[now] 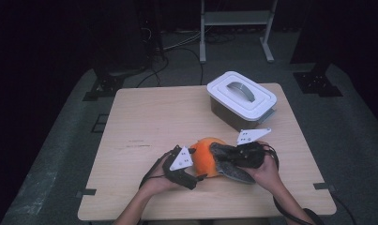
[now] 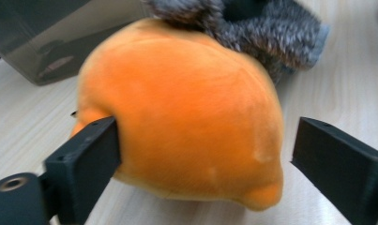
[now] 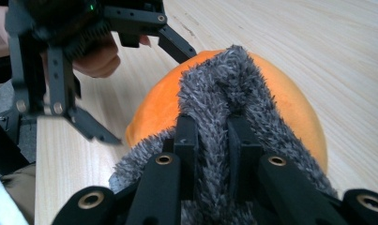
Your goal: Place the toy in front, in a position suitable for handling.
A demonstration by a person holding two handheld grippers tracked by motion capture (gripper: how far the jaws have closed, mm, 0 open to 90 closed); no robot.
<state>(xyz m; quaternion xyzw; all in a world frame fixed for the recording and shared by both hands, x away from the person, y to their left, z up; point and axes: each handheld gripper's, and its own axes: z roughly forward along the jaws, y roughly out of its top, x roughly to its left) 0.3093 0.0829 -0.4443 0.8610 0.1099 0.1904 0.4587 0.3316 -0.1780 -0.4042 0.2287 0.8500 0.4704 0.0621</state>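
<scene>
Orange plush near desk's front edge, grey furry part pinched by right gripper. Left gripper fingers spread around body, not pressing. Best closed squarely mid-body, right pinch kept firm.

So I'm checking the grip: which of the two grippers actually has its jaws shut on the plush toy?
The right gripper: its jaws pinch the toy's grey fuzzy part. The left gripper only straddles the orange body, jaws open.

The plush toy lies on the table between both grippers, the lidded box behind it
</scene>
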